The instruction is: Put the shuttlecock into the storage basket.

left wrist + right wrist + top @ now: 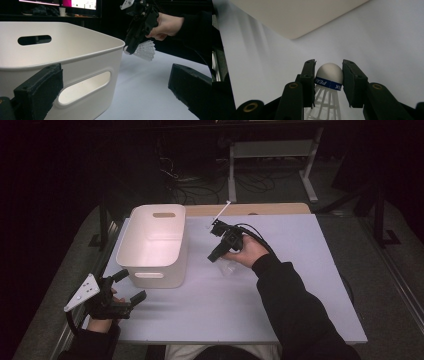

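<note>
Because your right gripper (pixel 328 75) pinches only the round white cork tip of the white plastic shuttlecock (pixel 329 82) above the white table (pixel 280 300), it could slip out before reaching the white plastic bin (pixel 150 270).

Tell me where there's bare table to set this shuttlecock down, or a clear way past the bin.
The white table lies bare right of the right gripper, out to the far and right edges, and along the near edge between both forearms. It is crowded at the left: the white bin and the left gripper beside its near wall. The shuttlecock sits clamped in the right jaws.
</note>
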The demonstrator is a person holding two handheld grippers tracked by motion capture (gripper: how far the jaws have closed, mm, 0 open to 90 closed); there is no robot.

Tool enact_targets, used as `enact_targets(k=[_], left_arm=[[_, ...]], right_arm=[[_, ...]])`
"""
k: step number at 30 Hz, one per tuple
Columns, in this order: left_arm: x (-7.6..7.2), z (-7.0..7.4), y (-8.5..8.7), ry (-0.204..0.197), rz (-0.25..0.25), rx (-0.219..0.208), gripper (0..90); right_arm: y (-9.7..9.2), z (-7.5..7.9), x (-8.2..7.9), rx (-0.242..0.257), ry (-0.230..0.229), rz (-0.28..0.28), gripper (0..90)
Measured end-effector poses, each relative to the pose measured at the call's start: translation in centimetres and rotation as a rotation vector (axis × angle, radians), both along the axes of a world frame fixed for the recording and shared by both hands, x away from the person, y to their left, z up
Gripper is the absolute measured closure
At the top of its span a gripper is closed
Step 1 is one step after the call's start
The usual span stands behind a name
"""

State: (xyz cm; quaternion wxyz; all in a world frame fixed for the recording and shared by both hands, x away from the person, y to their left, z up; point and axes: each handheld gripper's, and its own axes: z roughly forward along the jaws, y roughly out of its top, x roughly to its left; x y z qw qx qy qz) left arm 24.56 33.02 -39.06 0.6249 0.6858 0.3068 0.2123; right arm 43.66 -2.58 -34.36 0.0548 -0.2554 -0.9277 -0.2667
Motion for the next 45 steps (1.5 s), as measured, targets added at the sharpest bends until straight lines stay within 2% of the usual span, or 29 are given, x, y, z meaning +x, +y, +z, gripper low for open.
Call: enact_targets(k=[14, 27, 31, 45], left_arm=[[0.0, 0.0, 0.0, 0.0, -0.001, 0.0, 0.0], [0.0, 0.0, 0.0, 0.0, -0.001, -0.001, 0.0], [0.0, 0.0, 0.0, 0.0, -0.001, -0.001, 0.0], [0.0, 0.0, 0.0, 0.0, -0.001, -0.001, 0.0]], right_arm=[[1.0, 2.3, -0.1, 0.021, -0.044, 0.024, 63.4], [1.5, 3.6, -0.4, 0.046, -0.071, 0.041, 63.5], [1.6, 3.8, -0.4, 0.046, -0.072, 0.041, 63.4], [1.7, 5.9, -0.3, 0.086, -0.111, 0.041, 63.4]])
